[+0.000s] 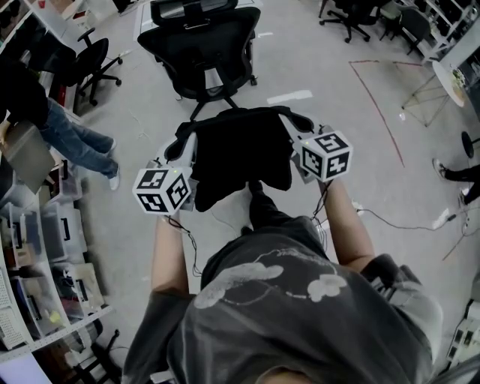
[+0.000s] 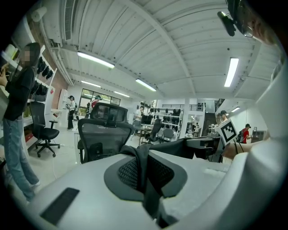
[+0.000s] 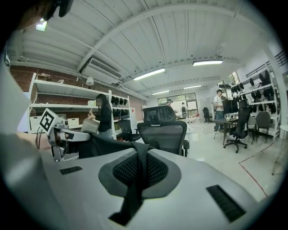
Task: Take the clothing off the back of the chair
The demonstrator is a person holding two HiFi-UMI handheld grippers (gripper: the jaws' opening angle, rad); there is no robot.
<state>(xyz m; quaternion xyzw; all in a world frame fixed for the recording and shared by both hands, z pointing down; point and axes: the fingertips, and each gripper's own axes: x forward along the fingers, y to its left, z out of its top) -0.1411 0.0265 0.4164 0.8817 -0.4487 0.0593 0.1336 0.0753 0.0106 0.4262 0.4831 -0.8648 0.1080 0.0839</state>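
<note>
A black garment (image 1: pixel 240 154) hangs stretched between my two grippers, clear of the black mesh office chair (image 1: pixel 199 49) that stands just beyond it. My left gripper (image 1: pixel 182 148) is shut on the garment's left edge, and my right gripper (image 1: pixel 297 124) is shut on its right edge. In the left gripper view, a black fold runs up out of the shut jaws of the left gripper (image 2: pixel 143 155), and the cloth (image 2: pixel 180 147) spans toward the other gripper. The right gripper view shows the right gripper (image 3: pixel 140 152) the same way, with cloth (image 3: pixel 101 144) leading left. The chair (image 3: pixel 163 132) faces me, its back bare.
A person in jeans (image 1: pixel 71 135) stands at the left near shelving with bins (image 1: pixel 45 247). Other office chairs stand at the far left (image 1: pixel 94 64) and top right (image 1: pixel 349 19). Red tape (image 1: pixel 379 97) marks the floor at right, where a cable (image 1: pixel 405 223) also lies.
</note>
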